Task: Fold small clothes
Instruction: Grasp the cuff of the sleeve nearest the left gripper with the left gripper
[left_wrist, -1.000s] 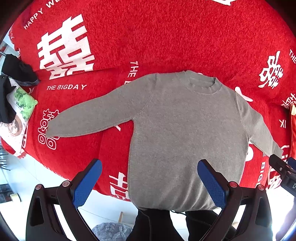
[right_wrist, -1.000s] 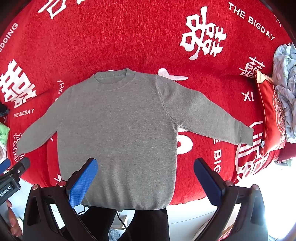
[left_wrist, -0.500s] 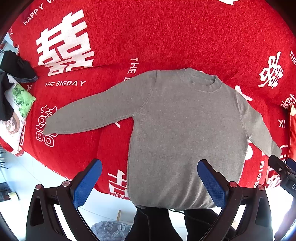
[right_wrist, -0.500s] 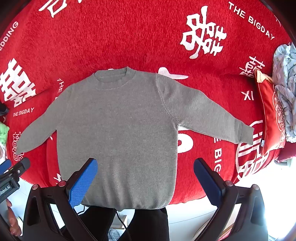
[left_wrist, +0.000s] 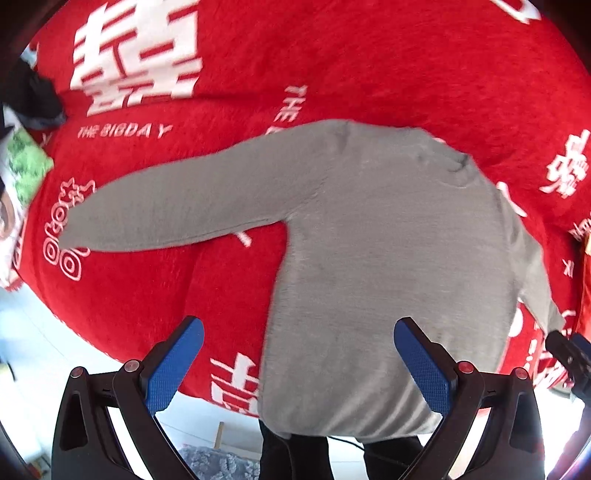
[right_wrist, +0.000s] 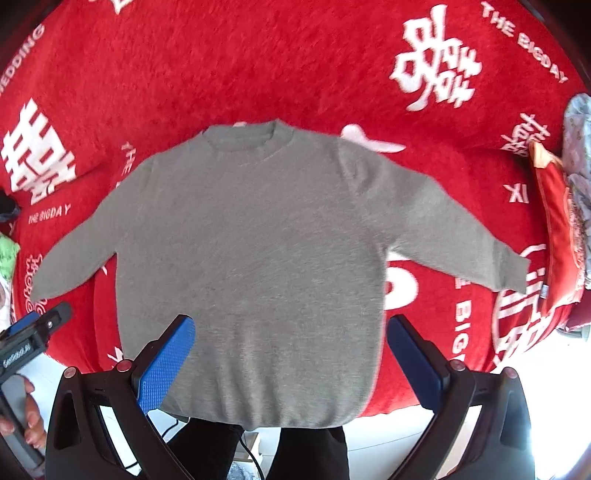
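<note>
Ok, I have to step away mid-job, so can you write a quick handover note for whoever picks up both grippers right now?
Left hand-held gripper: open, empty, hovering near the sweater's hem on its left side.
Right hand-held gripper: open, empty, over the hem.
The grey sweater lies flat, face up, on the red blanket, collar away from you, both sleeves spread outward; its hem hangs at the near edge.
Done: the sweater is laid out; no fold is made.
Left: fold the left sleeve and the right sleeve in, then fold the body.
</note>
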